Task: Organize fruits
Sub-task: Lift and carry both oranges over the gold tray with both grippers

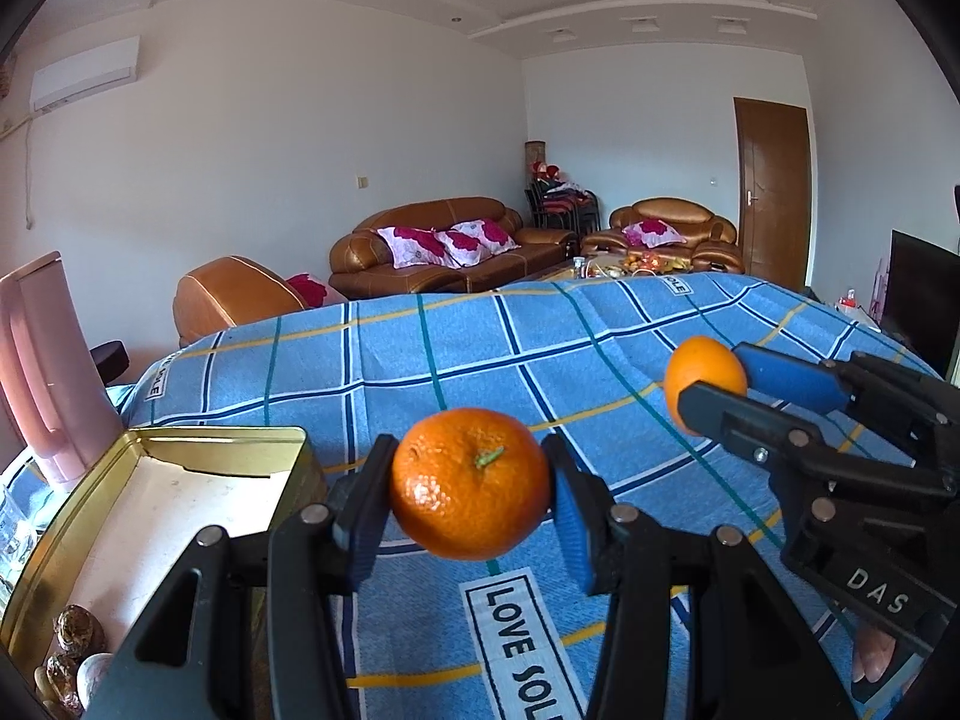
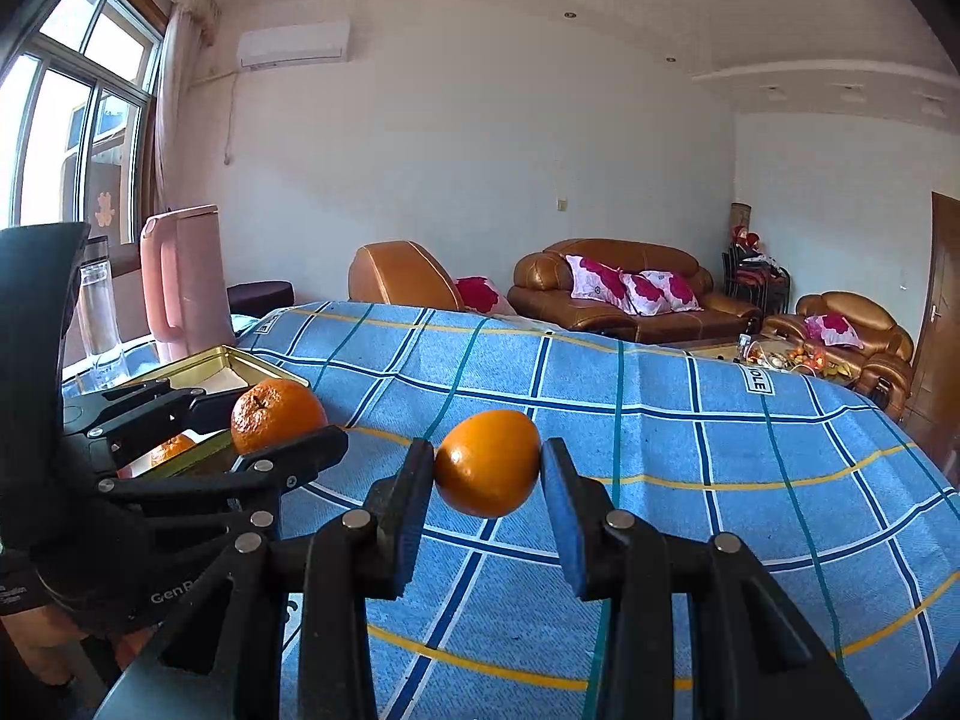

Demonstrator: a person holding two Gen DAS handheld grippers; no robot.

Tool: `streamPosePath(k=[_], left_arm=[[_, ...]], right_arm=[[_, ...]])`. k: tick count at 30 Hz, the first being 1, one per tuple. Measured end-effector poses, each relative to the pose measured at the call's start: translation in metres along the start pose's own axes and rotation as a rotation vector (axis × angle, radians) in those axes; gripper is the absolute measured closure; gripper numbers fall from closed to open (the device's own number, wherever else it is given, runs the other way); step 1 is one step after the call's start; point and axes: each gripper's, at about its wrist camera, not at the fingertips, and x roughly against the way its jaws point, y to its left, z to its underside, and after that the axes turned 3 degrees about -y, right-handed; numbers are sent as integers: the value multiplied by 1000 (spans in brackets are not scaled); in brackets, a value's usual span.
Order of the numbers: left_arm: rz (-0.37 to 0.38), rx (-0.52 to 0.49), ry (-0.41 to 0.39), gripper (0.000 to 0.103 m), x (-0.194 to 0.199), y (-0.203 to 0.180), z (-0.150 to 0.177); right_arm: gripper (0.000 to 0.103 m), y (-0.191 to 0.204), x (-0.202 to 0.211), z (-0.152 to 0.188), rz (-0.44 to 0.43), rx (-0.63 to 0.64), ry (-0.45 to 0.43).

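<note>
Your left gripper (image 1: 471, 483) pinches a stemmed mandarin (image 1: 470, 483) above the blue checked cloth (image 1: 420, 360); your right gripper (image 2: 487, 463) pinches a smooth orange (image 2: 487, 463), also lifted. Only the left view shows inside the gold tin (image 1: 180, 438) with 3 wrapped sweets (image 1: 75, 636). Only the right shows the window (image 2: 72, 120). Readable: "LOVE SOL", "DAS", "GenR"

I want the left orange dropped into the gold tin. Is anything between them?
Nothing visible. The left tool holds its orange just right of the open tin; the near side shows bare.
</note>
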Motion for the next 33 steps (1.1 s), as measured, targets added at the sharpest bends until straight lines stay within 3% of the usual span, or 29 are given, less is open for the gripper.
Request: streamPosePath(k=[33], left_arm=[[32,9,-31,53,36,10,11]], right_arm=[[64,18,23,4,-3,16,-34]])
